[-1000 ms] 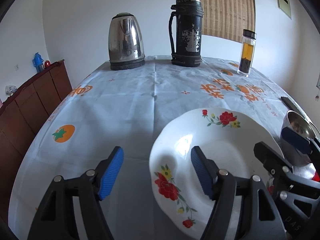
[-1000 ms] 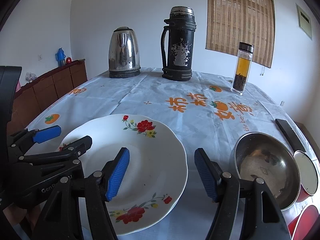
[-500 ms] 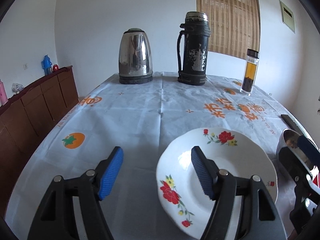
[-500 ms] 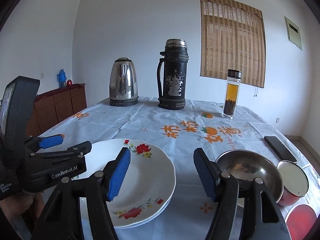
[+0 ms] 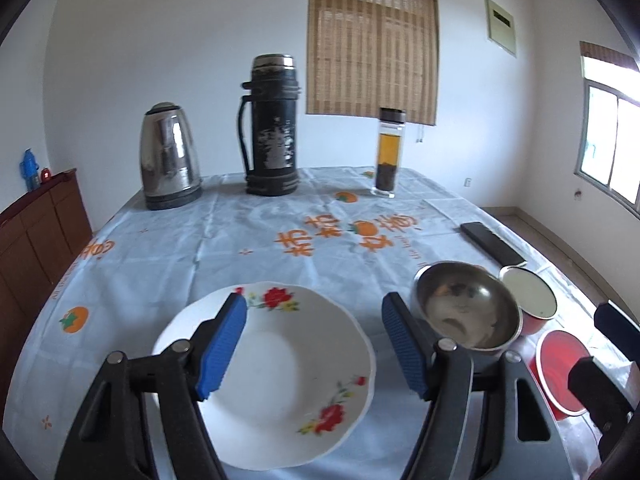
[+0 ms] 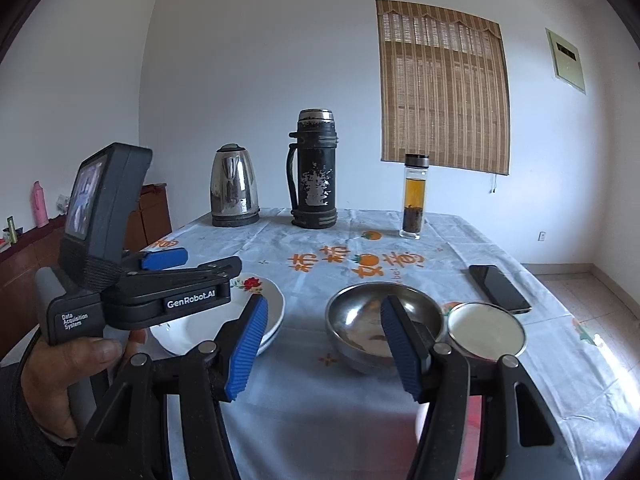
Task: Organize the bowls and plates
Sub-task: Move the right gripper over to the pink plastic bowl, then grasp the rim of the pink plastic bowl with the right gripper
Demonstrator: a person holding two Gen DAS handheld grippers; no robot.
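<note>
A white plate with red flowers (image 5: 280,384) lies on the tablecloth at the near edge, and my left gripper (image 5: 314,344) hovers over it, open and empty. In the right wrist view the plate (image 6: 270,300) seems to sit on a second one. To its right stand a steel bowl (image 5: 468,312), a red enamel bowl with a white inside (image 5: 528,300) and a red dish (image 5: 560,376). My right gripper (image 6: 324,348) is open and holds nothing. The steel bowl (image 6: 356,320) lies just beyond its right pad. A hand (image 6: 80,364) holds the left gripper (image 6: 200,262) above the plate.
At the far end of the table (image 5: 240,240) stand a steel kettle (image 5: 170,156), a black thermos (image 5: 272,128) and a glass tea bottle (image 5: 390,152). A black phone (image 5: 492,244) lies near the right edge. A wooden sideboard (image 5: 36,232) is on the left.
Both grippers have drawn back from the plate and risen, and both views have swung right toward the bowls. The right jaws have narrowed a little. The plate has not moved.
</note>
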